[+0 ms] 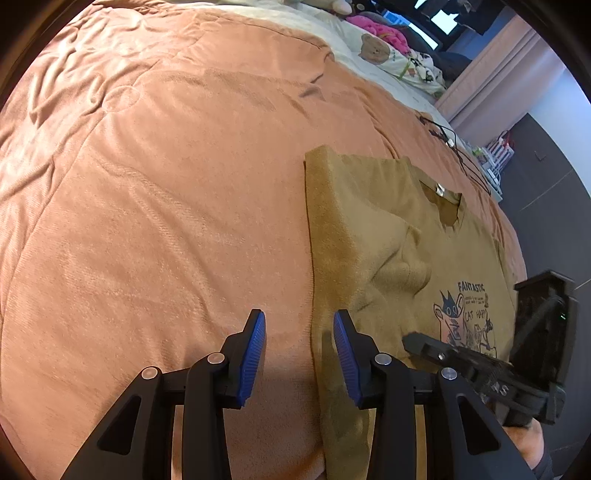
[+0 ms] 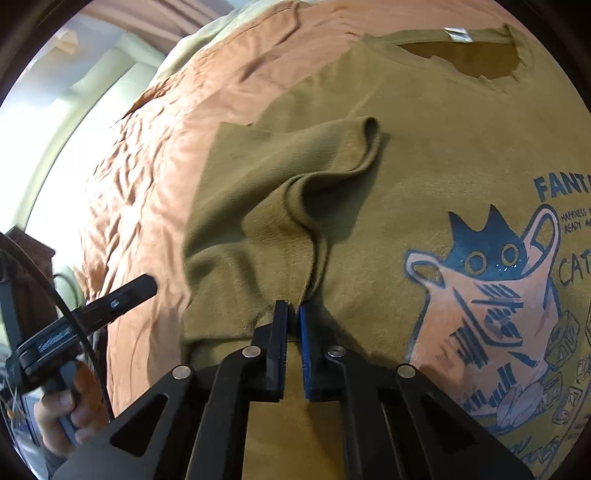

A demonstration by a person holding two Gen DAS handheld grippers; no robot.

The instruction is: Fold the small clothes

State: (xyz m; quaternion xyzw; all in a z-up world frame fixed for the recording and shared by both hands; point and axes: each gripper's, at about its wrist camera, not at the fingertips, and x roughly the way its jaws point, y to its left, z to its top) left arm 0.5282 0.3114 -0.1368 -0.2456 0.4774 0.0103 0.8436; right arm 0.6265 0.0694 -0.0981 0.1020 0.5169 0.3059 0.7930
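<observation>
i see a bed under a rumpled orange blanket (image 1: 147,184), a cream sheet (image 1: 280,22) past it, a bear-print pillow (image 1: 384,51) and pink bedding (image 1: 376,27) at the far end, dark grey floor (image 1: 546,177) alongside, bright daylight from a window (image 2: 55,147).

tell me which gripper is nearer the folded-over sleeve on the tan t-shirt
Right. The right gripper is shut on the hem of the folded-over sleeve. The left gripper is open over the t-shirt's side edge, apart from the sleeve.
</observation>
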